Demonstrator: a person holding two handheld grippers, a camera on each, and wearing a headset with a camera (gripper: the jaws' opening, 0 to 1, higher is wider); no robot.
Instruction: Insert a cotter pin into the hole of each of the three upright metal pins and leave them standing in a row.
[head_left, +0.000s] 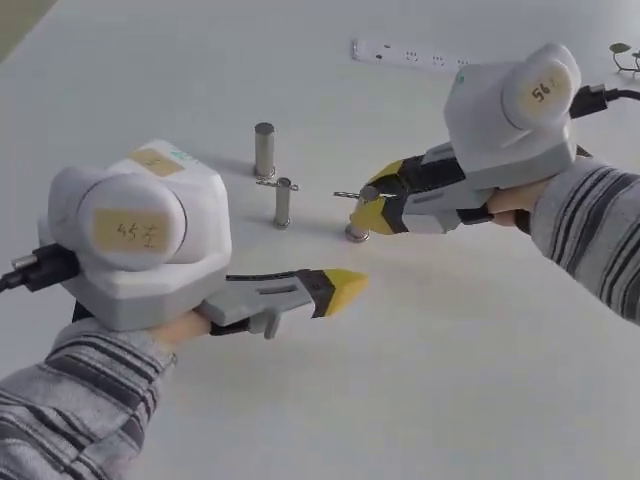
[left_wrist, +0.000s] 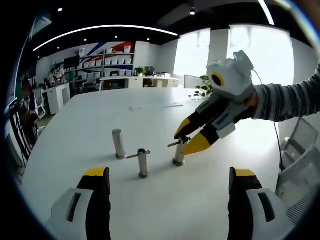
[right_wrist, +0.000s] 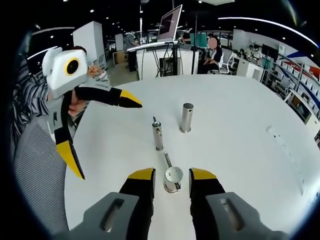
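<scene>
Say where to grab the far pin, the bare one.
Probably the lower shaft, jaws level, one each side, coming in from the left gripper. The far pin stands upright, a plain round cylinder apart from the middle pin; gripping low leaves its top free.

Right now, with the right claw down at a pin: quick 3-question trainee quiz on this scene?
1. Multiple choice: which metal pin has no cotter pin at it? A) far pin B) middle pin C) nearest pin
2. True or false: the left claw is shut on a cotter pin.
3. Count: how many metal pins stand upright on the white table?

Key: 1 A. 2 False: it is open and empty. 3 Three.
</scene>
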